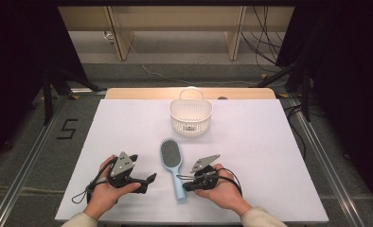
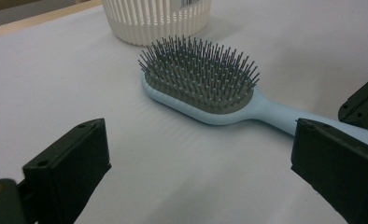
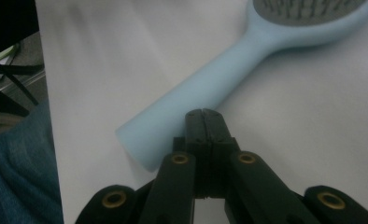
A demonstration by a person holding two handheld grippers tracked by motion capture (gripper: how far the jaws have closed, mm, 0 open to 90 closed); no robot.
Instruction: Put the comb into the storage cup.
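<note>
At lower centre of the high view, the hairbrush (image 1: 171, 163) lies bristles up, below the basket (image 1: 190, 116). Your right gripper (image 1: 186, 186) is closed on nothing, tips against the handle. Your left gripper (image 1: 151, 178) stands wide. Approach stage, by my reading: next, open the right jaws around the handle.

Lt-blue hairbrush (image 1: 172, 166) flat, bristles up, mid-table

A "5" on the floor (image 1: 67, 128).
</note>
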